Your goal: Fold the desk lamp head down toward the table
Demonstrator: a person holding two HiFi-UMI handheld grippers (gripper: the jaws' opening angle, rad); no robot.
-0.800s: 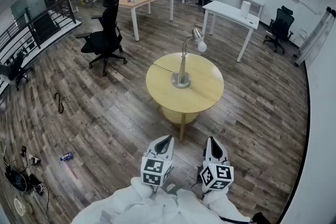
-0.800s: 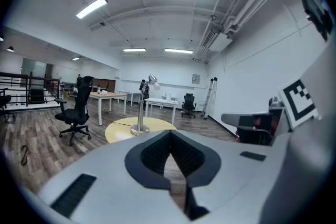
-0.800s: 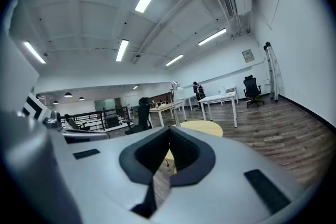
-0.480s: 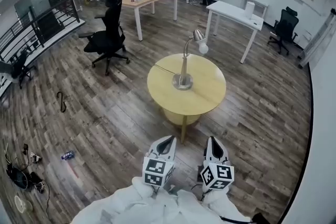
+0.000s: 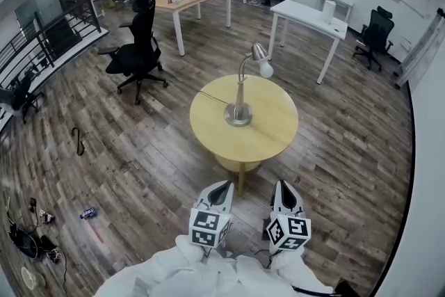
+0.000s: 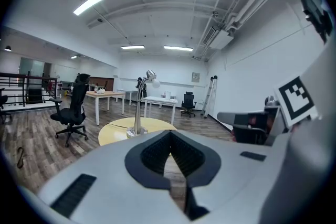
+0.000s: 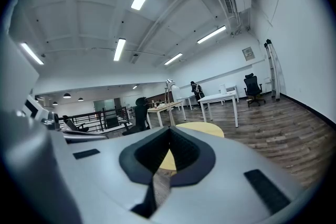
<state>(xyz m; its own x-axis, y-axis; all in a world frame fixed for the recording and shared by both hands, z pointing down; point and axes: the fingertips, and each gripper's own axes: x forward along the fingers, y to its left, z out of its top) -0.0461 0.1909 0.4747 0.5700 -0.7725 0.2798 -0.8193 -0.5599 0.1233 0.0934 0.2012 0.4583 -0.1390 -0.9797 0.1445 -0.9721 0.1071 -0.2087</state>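
Left hand-held gripper (image 5: 220, 186): jaws closed together, nothing between them, carried low and close to the body. Right hand-held gripper (image 5: 284, 187): likewise closed and empty, just beside the left one. Both are probably idle because the lamp is out of reach. Desk lamp (image 5: 240, 90): well ahead of both, upright on its base, head (image 5: 262, 60) raised, not yet folded. Round yellow surface (image 5: 274, 129): carries the lamp, ahead across wooden floor (image 5: 139, 163). Black office chair (image 5: 139, 45): beyond, ahead-left.

Silver desk lamp (image 5: 238, 113), pale yellow round table (image 5: 270, 127) — black office chair (image 5: 139, 46), grey-brown plank floor (image 5: 139, 158)
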